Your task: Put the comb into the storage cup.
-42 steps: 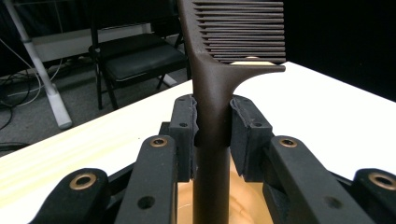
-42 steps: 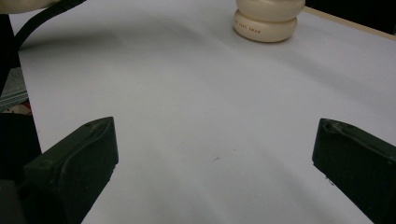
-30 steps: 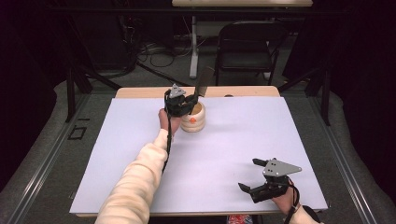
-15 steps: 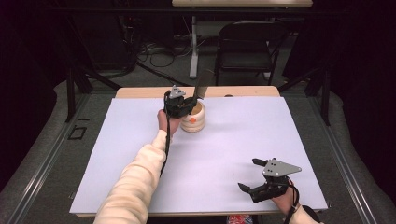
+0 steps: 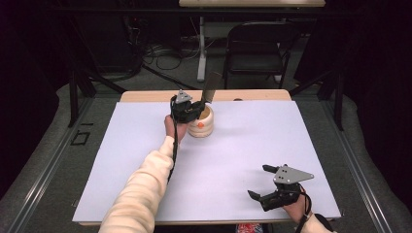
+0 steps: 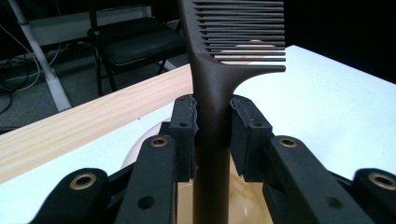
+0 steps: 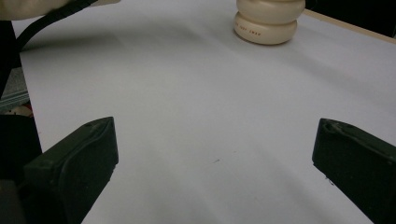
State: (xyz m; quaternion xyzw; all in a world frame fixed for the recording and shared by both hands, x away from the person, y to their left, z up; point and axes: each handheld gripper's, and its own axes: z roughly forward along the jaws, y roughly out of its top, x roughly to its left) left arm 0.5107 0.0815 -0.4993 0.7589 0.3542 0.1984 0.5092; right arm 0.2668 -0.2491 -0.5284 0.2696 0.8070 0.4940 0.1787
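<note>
A dark tail comb (image 6: 219,79) stood upright over the cream holder (image 5: 201,122), its handle pinched between the left gripper (image 5: 190,109) pads. Lowering it straight and letting go only once seated looked wise. Well nearer the person, the right gripper (image 5: 265,183) lay spread, holding nothing

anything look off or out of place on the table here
Nothing spilled or damaged. The one odd sight is a dark comb standing upright in a cream holder near the far edge, clamped by the left gripper. The right gripper rests open on the white table, apart from it.
</note>
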